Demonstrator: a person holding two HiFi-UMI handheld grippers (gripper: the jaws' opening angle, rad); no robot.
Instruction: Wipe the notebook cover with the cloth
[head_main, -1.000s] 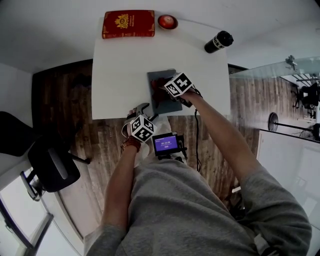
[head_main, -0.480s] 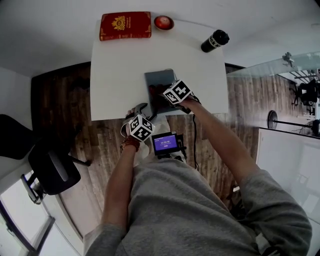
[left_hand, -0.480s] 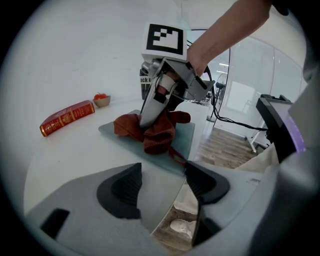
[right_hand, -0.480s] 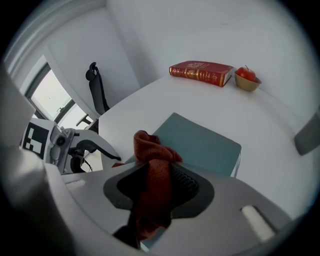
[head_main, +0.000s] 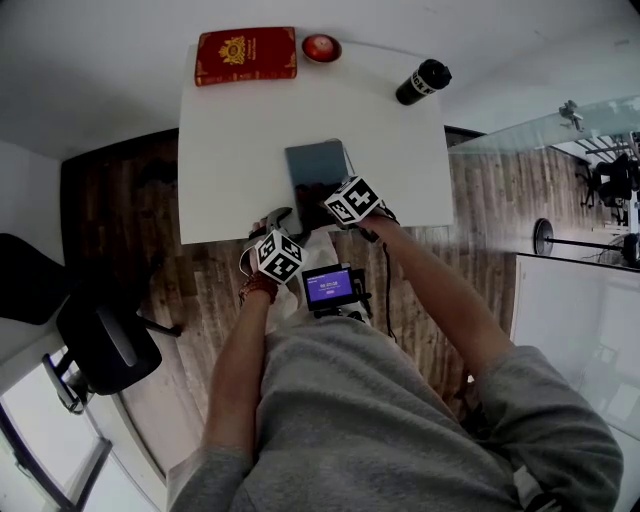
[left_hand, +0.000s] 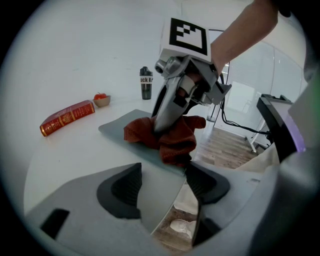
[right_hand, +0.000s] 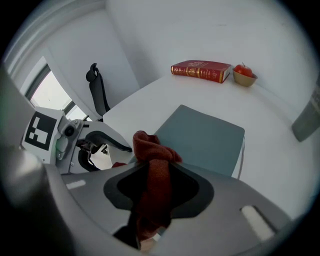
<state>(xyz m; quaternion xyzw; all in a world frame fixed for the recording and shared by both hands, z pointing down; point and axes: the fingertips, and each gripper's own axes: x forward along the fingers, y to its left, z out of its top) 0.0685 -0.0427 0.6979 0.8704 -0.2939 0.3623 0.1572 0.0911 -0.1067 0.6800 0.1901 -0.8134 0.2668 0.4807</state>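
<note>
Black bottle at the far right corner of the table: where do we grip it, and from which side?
Grip it around the mid body, below the cap, tool level, coming from the near side. The bottle stands upright and round, with nothing close beside it on the table, so the jaws should fit either side.

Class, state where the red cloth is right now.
In the right gripper view, the cloth is clamped in the right gripper, resting on the near edge of the notebook.

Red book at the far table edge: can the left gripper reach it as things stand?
Probably yes, with a long stretch. The left gripper is open and grips nothing at the near edge; only bare table lies between it and the red book.
</note>
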